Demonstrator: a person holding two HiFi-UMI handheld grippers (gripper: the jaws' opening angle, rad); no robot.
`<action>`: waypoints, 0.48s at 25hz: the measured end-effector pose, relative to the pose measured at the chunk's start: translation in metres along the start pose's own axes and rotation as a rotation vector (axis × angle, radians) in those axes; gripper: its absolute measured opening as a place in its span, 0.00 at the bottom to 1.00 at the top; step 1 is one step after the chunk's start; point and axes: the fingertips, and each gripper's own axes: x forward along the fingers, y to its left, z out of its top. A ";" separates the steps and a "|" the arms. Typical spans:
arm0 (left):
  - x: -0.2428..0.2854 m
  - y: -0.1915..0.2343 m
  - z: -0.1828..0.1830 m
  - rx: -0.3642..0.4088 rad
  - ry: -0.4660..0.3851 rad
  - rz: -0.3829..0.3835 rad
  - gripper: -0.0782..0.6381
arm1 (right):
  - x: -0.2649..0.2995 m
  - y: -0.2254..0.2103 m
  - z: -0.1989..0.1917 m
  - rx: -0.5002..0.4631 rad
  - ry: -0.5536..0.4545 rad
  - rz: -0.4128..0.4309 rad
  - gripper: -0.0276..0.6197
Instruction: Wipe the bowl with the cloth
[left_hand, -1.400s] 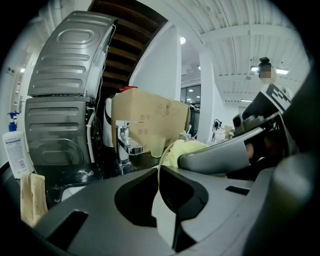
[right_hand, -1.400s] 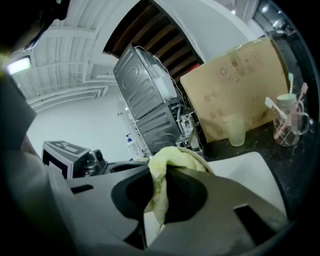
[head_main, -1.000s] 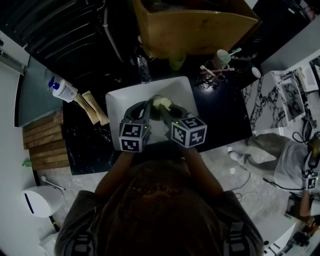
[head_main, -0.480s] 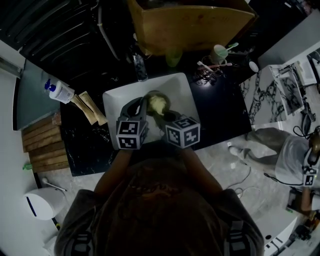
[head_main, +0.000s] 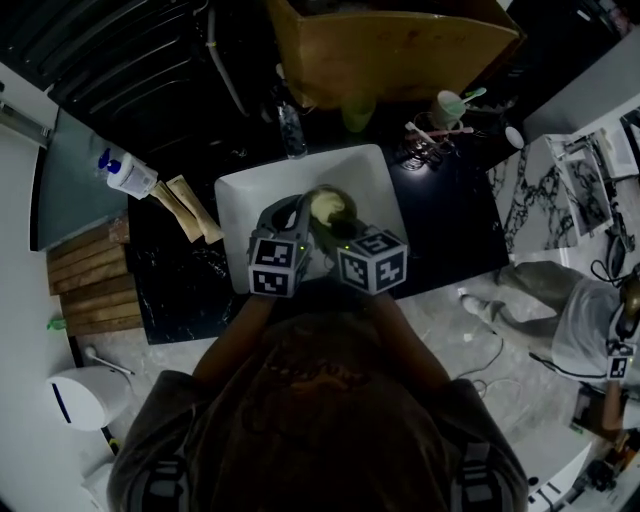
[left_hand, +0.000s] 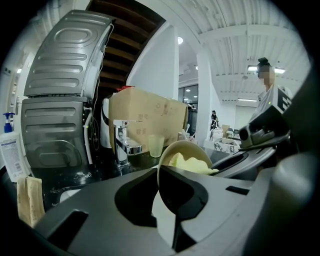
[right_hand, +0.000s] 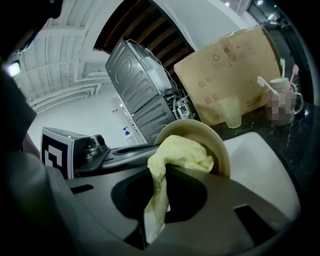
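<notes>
A cream bowl (head_main: 328, 206) is tipped on edge over the white sink (head_main: 240, 205). My left gripper (head_main: 303, 212) is shut on the bowl's rim; in the left gripper view the bowl (left_hand: 181, 150) stands between the jaws of that gripper (left_hand: 165, 200). A yellow cloth (right_hand: 179, 155) is bunched inside the bowl (right_hand: 221, 146). My right gripper (right_hand: 155, 210) is shut on the cloth, and a tail of it hangs down between the jaws. From above, the right gripper (head_main: 328, 230) points into the bowl from the near right.
A chrome faucet (left_hand: 120, 144) and a pale plastic cup (left_hand: 156, 146) stand behind the sink. A big cardboard box (head_main: 390, 50) sits at the back, with a cup of toothbrushes (head_main: 448, 105) to its right. A spray bottle (head_main: 125, 178) lies at the left.
Both grippers stay over the sink, holding bowl and cloth. The right gripper has shifted slightly left and nearer, moving the cloth within the bowl.
</notes>
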 end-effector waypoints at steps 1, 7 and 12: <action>0.000 0.000 -0.001 0.004 0.001 -0.004 0.13 | -0.001 0.001 0.001 0.003 -0.013 0.005 0.09; -0.005 0.005 -0.006 0.000 0.012 0.005 0.13 | -0.005 0.007 0.013 -0.008 -0.075 0.027 0.09; -0.009 0.016 -0.008 -0.012 0.015 0.028 0.13 | -0.011 0.004 0.018 -0.020 -0.090 0.017 0.09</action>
